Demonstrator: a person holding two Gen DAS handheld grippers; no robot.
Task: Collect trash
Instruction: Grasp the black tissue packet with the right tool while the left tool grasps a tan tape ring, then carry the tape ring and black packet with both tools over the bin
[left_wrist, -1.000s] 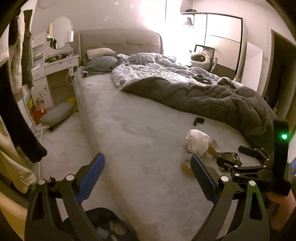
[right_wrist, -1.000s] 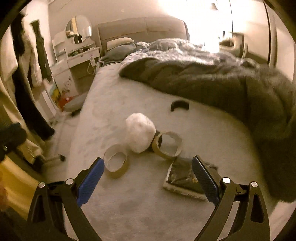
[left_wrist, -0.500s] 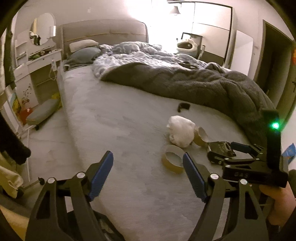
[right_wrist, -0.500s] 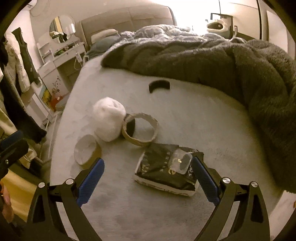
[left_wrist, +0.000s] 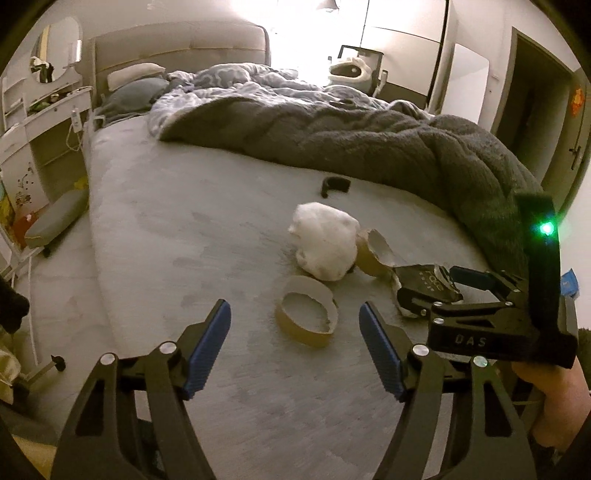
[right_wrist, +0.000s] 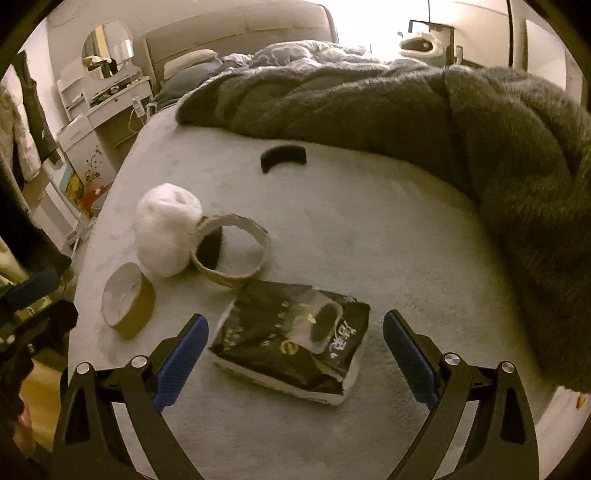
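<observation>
Trash lies on the grey bed (left_wrist: 166, 229). A flat cardboard tape ring (left_wrist: 306, 317) sits just ahead of my left gripper (left_wrist: 294, 310). The left jaws are closing, with the ring in line with the gap and neither pad touching it. Behind it are a white crumpled wad (left_wrist: 325, 243) and a second cardboard ring (left_wrist: 373, 254). A torn black packet (right_wrist: 291, 339) lies between the fingers of my right gripper (right_wrist: 295, 319), which stands open around it without touching. The right wrist view also shows the wad (right_wrist: 166, 236) and both rings (right_wrist: 127, 306) (right_wrist: 221, 275).
A small black curved piece (right_wrist: 282, 155) lies farther up the bed. A thick dark grey blanket (left_wrist: 369, 147) is heaped along the right and far side. The bed's left edge drops to the floor, where a padded stool (left_wrist: 55, 221) and a white dressing table (left_wrist: 37, 122) stand.
Both grippers have come forward and down toward the trash. The left jaws have narrowed and the near ring now lines up with them. The black packet now lies between the right fingers.
</observation>
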